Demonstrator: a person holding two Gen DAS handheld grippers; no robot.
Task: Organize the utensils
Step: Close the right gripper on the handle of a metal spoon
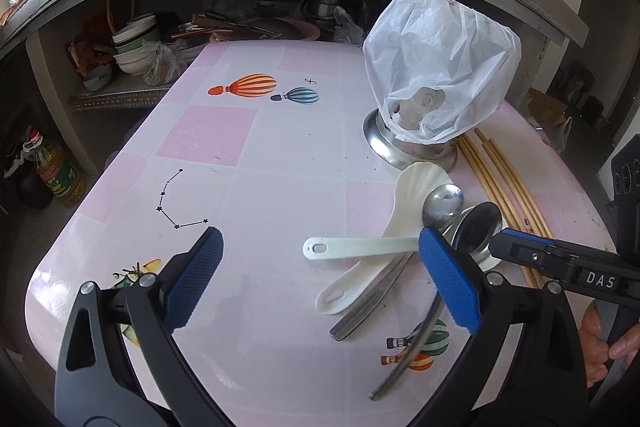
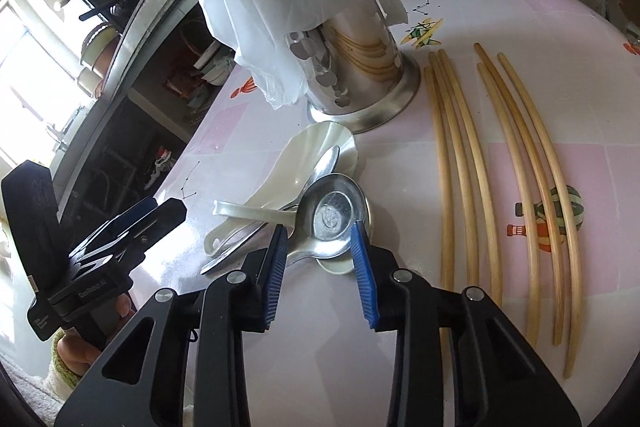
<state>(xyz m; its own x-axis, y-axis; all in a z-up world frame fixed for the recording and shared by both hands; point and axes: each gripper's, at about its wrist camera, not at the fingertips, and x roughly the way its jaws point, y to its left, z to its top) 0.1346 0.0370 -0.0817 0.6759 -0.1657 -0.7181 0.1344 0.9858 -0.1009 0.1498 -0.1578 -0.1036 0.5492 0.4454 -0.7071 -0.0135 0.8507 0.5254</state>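
A heap of spoons lies on the pink table [image 1: 248, 155]: two white plastic spoons [image 1: 416, 183] and two metal spoons. My right gripper [image 2: 320, 229] has its blue pads against both sides of the nearest metal spoon's bowl [image 2: 332, 215], which rests on the table; the same spoon [image 1: 480, 227] shows in the left wrist view. My left gripper [image 1: 320, 233] hovers open over the white spoon handles [image 1: 352, 247], holding nothing. A steel utensil holder [image 2: 360, 75] draped with a white plastic bag [image 1: 440, 67] stands behind the heap. Several wooden chopsticks [image 2: 460, 155] lie to its right.
Under a counter beyond the table's far edge, a shelf holds stacked bowls [image 1: 132, 47] and pots. An oil bottle [image 1: 60, 175] stands on the floor at the left. A person's hand [image 1: 600, 339] grips the right tool's handle. Bare tabletop lies left of the spoons.
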